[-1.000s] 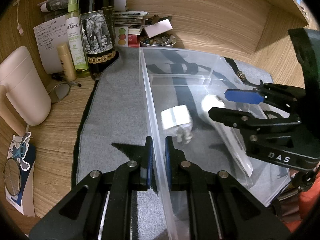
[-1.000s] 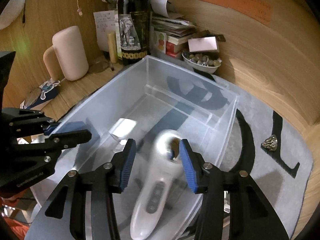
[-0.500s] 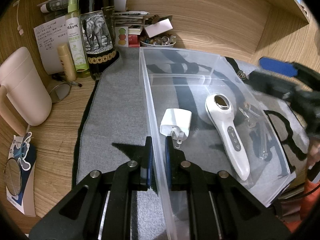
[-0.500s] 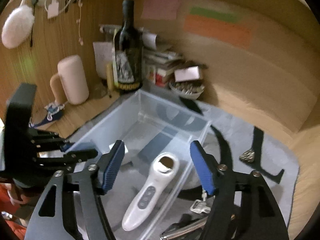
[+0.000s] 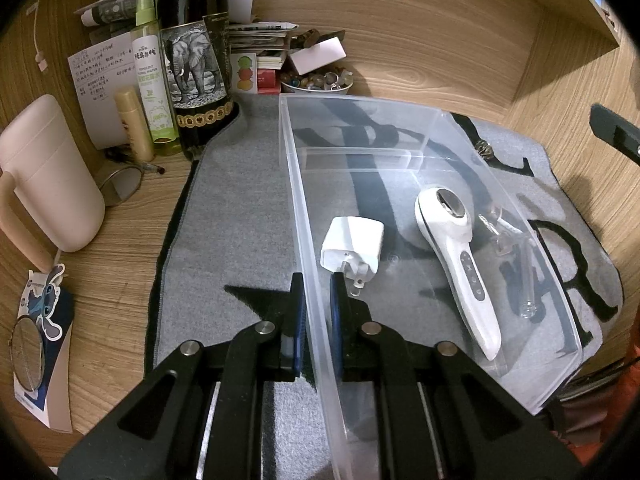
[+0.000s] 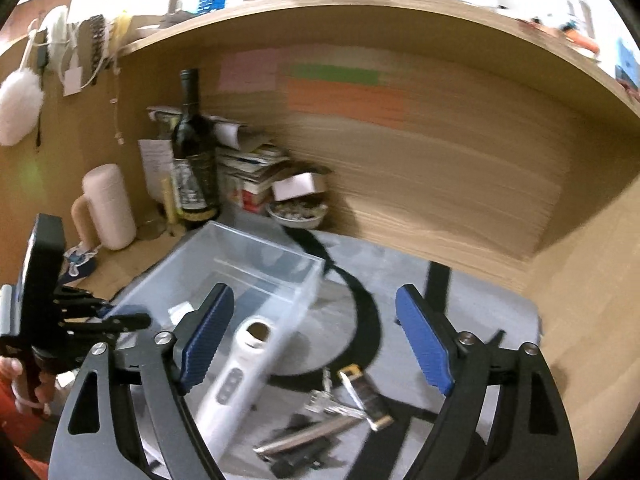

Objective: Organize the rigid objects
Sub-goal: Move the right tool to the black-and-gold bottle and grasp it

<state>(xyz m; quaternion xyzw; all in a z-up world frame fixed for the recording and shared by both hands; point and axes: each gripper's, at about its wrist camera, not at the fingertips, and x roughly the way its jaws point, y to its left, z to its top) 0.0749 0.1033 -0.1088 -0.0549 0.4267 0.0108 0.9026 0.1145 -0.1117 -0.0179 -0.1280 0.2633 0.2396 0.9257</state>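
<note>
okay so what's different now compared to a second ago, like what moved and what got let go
The right gripper let go of the white handheld device, which now lies in the clear bin beside the white charger. Its jaws are opening with nothing between them, and it has pulled up and back. The left gripper stays clamped on the bin's wall.

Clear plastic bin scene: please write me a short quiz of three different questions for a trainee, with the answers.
1. True or false: the left gripper clamps the wall of the clear bin.
2. Which two white things lie inside the bin?
3. Multiple choice: between the right gripper's pads there is A) the wine bottle, B) nothing gripped, C) a key.

Key
1. True.
2. The white charger and the white handheld device.
3. B; its jaws are opening, with nothing pressed between them.
</note>
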